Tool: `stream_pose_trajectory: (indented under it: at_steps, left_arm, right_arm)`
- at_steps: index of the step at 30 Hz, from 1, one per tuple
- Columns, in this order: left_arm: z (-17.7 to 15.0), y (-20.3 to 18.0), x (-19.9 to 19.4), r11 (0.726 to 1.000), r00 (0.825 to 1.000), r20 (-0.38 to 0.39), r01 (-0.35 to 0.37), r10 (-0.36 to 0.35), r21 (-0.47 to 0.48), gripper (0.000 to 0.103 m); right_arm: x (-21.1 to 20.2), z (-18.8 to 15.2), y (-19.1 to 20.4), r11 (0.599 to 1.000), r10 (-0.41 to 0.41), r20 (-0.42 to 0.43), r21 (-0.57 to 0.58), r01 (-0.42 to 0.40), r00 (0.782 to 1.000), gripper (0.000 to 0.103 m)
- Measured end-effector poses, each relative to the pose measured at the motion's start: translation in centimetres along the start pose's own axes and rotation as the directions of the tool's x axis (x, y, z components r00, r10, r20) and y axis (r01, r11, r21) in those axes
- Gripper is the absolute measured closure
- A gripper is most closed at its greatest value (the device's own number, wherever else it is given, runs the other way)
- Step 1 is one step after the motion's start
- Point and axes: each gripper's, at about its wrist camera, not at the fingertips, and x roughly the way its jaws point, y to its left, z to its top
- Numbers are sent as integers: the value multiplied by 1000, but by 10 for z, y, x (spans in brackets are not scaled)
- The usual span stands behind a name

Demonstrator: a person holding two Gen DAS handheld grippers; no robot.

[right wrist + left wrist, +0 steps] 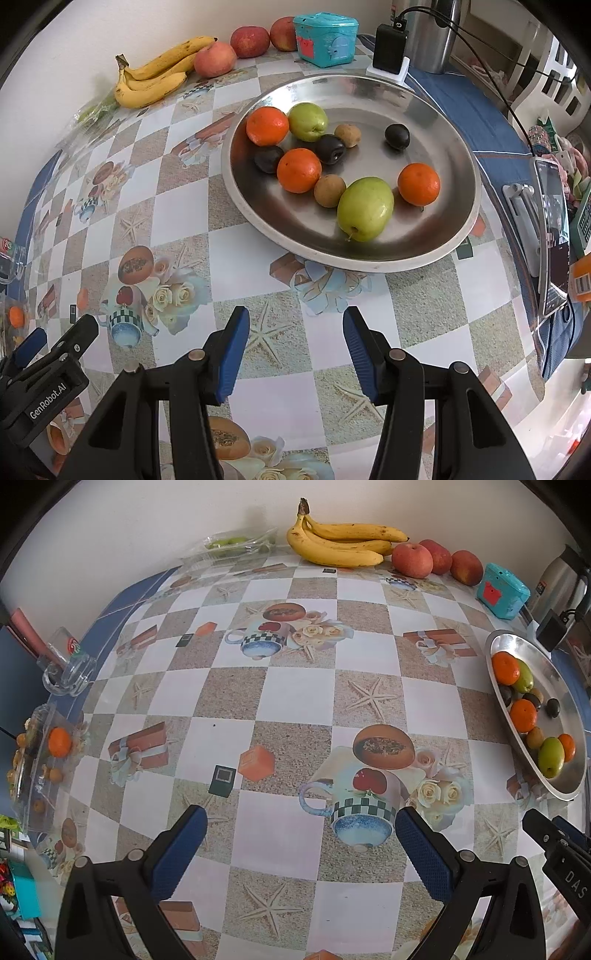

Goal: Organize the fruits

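A round metal plate (436, 110) holds three oranges (298, 170), two green fruits (365, 209), dark plums (397, 136) and small brown fruits (329, 190). The plate also shows at the right of the left wrist view (565, 679). A clear plastic box (31, 771) at the left table edge holds an orange (59, 742) and small fruits. My left gripper (299, 845) is open and empty above the tablecloth. My right gripper (295, 343) is open and empty, just short of the plate's near rim.
Bananas (340, 542) and three apples (412, 559) lie along the back wall, beside a teal box (502, 590) and a steel kettle (561, 583). A glass mug (68, 664) and a clear tray of green fruit (236, 544) stand at the left. A phone on a stand (552, 229) is at the right edge.
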Motion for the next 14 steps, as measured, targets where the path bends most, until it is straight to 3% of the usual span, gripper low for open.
stream_pose_trajectory:
  at_steps: [14]
  left_arm:
    - [-1,-5,-7,1000,999,31,4,-5,29,0]
  right_arm:
    - [2,1,0,1000,-1,-5,-6,1,1000,49]
